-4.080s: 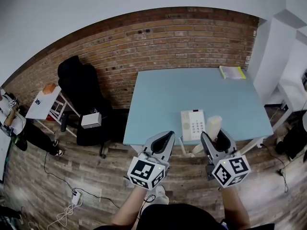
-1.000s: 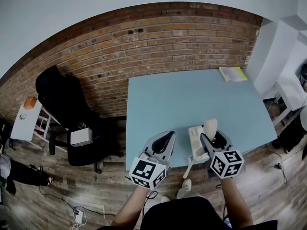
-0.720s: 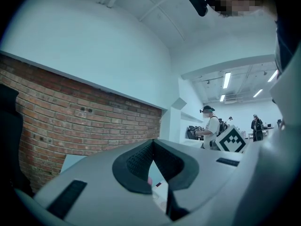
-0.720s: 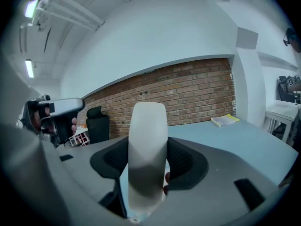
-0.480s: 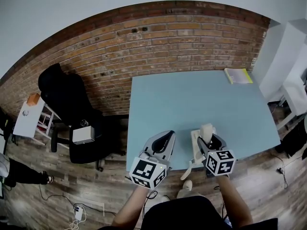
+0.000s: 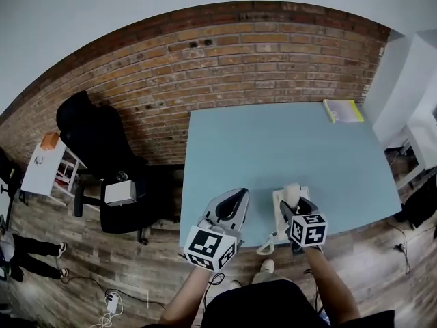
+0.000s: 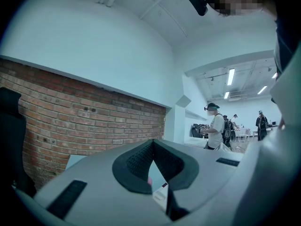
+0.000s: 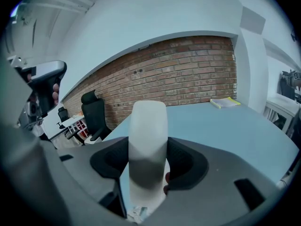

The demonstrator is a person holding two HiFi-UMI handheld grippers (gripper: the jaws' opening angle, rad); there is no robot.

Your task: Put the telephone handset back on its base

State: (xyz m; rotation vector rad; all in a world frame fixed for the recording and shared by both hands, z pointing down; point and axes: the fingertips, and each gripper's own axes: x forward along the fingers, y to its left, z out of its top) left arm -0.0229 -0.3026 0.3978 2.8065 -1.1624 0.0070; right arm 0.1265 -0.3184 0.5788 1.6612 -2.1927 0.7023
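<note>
The white telephone base [image 6: 278,202] sits near the front edge of the light blue table [image 6: 273,149]. My right gripper [image 6: 295,208] is shut on the cream handset [image 6: 292,193], holding it just over the base's right part; whether they touch I cannot tell. In the right gripper view the handset [image 8: 147,140] stands upright between the jaws of my right gripper [image 8: 148,166]. Its coiled cord [image 6: 268,243] hangs off the table's front. My left gripper [image 6: 237,198] hovers at the front edge, left of the base, shut with nothing in it; in the left gripper view my left gripper [image 7: 153,147] shows jaws meeting.
A yellow-edged book [image 6: 343,111] lies at the table's far right corner. A black office chair [image 6: 99,139] with a white box [image 6: 120,193] stands to the left, by a small white side table [image 6: 42,164]. The brick wall [image 6: 225,53] runs behind the table.
My right gripper has carried the handset left and down, from beside the base to over it. The left gripper has stayed where it was.
</note>
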